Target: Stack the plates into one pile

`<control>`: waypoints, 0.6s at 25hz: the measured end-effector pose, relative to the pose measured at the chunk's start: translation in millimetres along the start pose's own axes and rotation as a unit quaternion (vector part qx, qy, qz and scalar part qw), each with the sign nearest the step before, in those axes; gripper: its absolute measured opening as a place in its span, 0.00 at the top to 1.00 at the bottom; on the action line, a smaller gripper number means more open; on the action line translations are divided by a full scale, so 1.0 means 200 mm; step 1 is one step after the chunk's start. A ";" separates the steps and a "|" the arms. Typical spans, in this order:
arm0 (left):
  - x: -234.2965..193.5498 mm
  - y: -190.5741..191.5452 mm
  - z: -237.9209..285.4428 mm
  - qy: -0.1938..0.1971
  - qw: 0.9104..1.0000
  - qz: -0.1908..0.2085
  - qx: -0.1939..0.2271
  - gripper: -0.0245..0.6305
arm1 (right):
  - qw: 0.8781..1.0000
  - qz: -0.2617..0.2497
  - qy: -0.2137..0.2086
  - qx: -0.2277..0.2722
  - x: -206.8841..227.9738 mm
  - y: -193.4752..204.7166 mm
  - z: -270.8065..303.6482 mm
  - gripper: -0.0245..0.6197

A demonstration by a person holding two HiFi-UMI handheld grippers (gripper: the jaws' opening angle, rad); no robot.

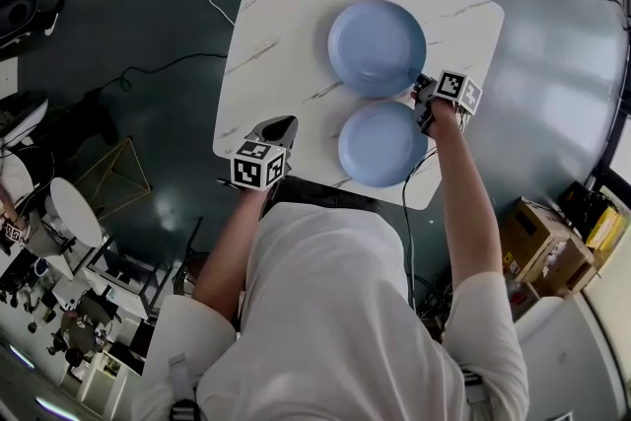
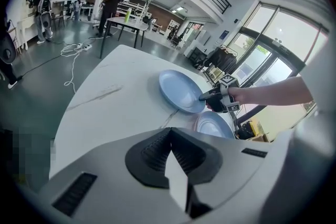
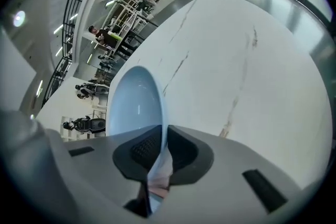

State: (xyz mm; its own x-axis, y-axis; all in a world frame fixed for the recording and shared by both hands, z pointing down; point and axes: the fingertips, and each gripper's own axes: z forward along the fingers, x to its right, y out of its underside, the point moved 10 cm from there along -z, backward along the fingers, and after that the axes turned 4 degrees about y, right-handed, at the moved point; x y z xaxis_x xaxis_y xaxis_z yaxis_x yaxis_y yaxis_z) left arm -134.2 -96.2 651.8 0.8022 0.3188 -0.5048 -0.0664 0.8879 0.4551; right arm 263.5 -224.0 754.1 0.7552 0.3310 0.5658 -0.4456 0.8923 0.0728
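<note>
So the far blue plate (image 1: 377,47) sits around the middle of the table (image 1: 286,5), right gripper (image 1: 424,94) clamped on its rim. The second blue plate (image 1: 382,144) lies by the table's near edge. The left gripper (image 1: 281,126) hangs over the table's near-left corner, jaws together, empty.

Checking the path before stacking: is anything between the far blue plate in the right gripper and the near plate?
Nothing visible. The far plate, its rim gripped by the right gripper, lies beside the near plate, whose top is bare; the left gripper is off to the side.
</note>
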 end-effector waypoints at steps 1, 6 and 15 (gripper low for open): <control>-0.01 0.00 0.00 -0.001 1.000 -0.002 0.000 0.94 | 1.000 0.011 0.002 0.001 0.00 0.00 0.00 0.90; -0.03 0.02 -0.01 -0.002 1.000 -0.001 -0.001 0.94 | 0.999 0.036 0.005 0.011 0.00 -0.01 -0.01 0.90; 0.02 0.04 -0.04 0.000 1.000 0.005 0.002 0.94 | 0.997 0.068 -0.028 0.038 -0.03 0.03 -0.10 0.90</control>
State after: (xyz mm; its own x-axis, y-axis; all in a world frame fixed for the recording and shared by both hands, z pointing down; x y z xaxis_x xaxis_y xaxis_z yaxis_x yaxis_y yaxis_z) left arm -135.8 -85.3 648.1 0.8017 0.3274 -0.5001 -0.0713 0.8831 0.4637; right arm 266.3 -214.6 735.4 0.6580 0.4284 0.6193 -0.5787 0.8139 0.0519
